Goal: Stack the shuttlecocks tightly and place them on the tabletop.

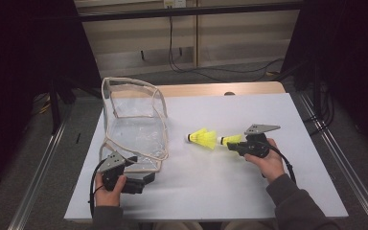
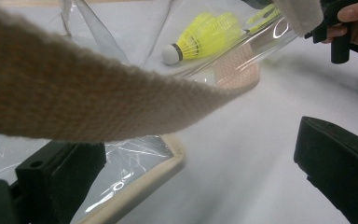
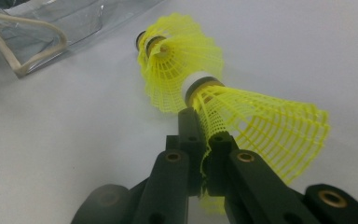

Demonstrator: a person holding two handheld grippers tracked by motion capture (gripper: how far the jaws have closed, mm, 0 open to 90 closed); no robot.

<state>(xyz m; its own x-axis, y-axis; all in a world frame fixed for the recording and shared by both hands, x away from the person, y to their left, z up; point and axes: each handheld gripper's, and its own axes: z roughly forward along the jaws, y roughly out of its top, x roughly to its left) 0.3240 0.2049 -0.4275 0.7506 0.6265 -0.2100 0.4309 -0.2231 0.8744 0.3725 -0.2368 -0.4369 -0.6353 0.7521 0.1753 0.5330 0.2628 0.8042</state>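
Meanwhile, right hand-held gripper [image 3: 204,154] clamps a yellow shuttlecock [image 3: 261,122]; left one [image 2: 191,177] gapes beside clear pouch [image 1: 134,129].

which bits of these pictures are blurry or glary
Left gripper view: the beige strap close to the lens is soft and blurred, and the clear bag throws glare streaks. Right gripper view: the shuttlecock pinched in the right gripper is sharp, the far one slightly soft. High view: the table is evenly lit, the surroundings dark.
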